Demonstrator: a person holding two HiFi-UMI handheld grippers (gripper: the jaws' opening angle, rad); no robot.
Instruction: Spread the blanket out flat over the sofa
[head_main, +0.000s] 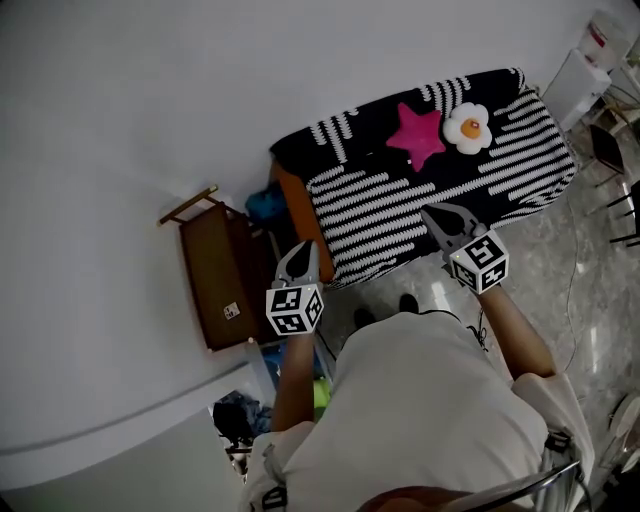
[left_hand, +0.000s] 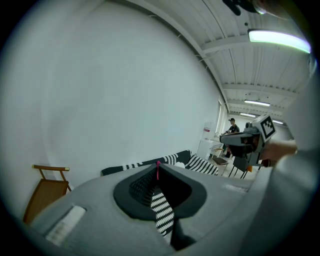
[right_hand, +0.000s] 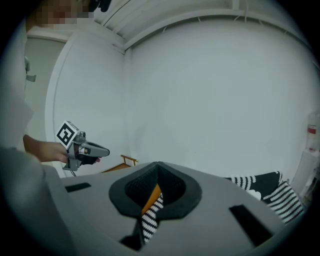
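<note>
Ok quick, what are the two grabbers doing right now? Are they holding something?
Left gripper: closed, pinching the blanket.
Right gripper: closed, also pinching the blanket.

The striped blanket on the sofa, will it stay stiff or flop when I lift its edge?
Probably floppy: the blanket drapes over the sofa and folds thin inside the left gripper and right gripper. Likely not slippery; its knit looks textured.

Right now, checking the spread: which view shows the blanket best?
The head view: almost the whole striped blanket lies over the sofa. Each gripper view shows only a pinched strip between its jaws, plus a far end.
</note>
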